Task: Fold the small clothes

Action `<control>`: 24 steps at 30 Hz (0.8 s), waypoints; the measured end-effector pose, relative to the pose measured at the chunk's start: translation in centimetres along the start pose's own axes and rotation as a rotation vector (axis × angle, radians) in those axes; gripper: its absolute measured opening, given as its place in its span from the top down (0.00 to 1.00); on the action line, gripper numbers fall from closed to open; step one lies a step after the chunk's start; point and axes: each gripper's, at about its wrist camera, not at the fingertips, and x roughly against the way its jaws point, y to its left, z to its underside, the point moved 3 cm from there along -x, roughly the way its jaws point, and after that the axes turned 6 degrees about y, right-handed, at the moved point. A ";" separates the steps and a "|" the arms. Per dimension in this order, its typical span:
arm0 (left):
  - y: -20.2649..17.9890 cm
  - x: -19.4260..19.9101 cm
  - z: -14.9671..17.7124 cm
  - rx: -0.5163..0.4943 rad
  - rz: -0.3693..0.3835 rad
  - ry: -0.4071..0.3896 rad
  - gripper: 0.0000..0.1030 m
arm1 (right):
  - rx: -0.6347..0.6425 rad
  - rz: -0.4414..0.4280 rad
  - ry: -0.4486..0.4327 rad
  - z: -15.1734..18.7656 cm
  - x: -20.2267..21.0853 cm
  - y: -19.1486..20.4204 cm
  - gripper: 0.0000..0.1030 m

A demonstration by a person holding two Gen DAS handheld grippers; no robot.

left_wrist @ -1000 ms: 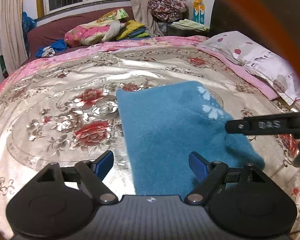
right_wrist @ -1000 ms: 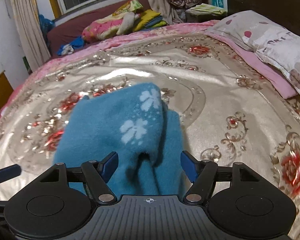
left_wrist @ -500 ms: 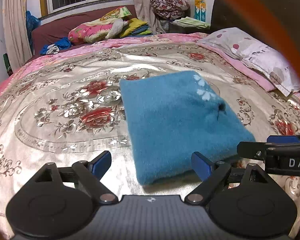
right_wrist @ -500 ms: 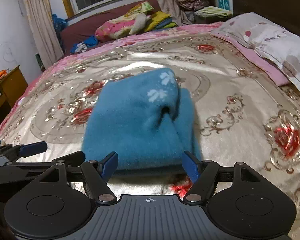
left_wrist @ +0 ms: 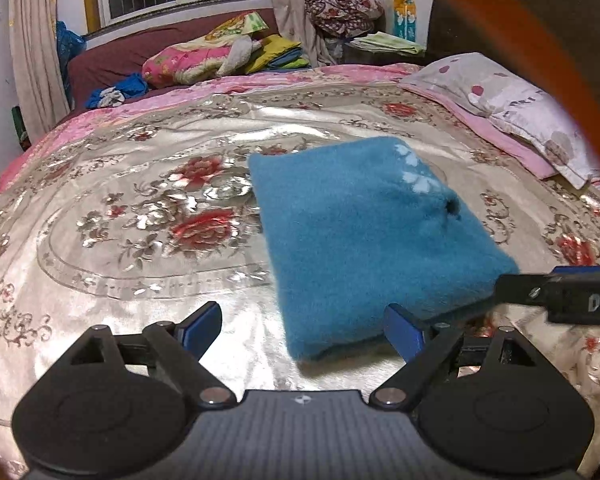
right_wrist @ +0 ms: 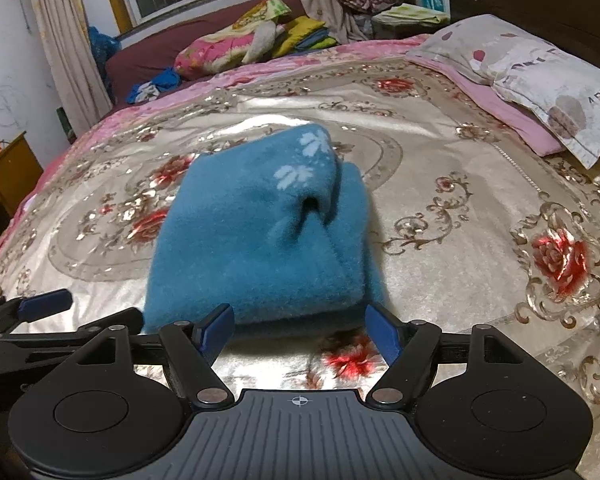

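A blue fleece garment [left_wrist: 364, 232] with white flower prints lies folded in a rough rectangle on the floral bedspread [left_wrist: 140, 216]. It also shows in the right wrist view [right_wrist: 260, 240], with a small pucker near its top fold. My left gripper [left_wrist: 302, 332] is open and empty, just short of the garment's near edge. My right gripper [right_wrist: 300, 332] is open and empty, just in front of the garment's near edge. The right gripper's fingers [left_wrist: 556, 284] reach in from the right in the left wrist view.
A spotted pillow [left_wrist: 512, 100] lies at the bed's right side. Piled bedding and clothes [left_wrist: 220, 56] sit at the far end under the window. A wooden cabinet [right_wrist: 4, 172] stands left of the bed.
Both grippers have pulled back from the garment toward the near side of the bed. The garment now lies flat and free of both grippers.
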 end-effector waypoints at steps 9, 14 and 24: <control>3.0 -3.7 -3.6 0.048 -0.041 -0.006 0.10 | -0.079 -0.019 -0.053 -5.8 -3.1 -2.3 0.22; 3.1 -7.3 -6.1 0.071 -0.013 -0.001 0.10 | -0.211 -0.121 -0.043 -9.9 -8.0 -4.5 0.18; 1.6 -10.6 -7.0 0.041 0.030 0.002 0.10 | -0.247 -0.244 0.020 -11.3 -14.8 -5.0 0.29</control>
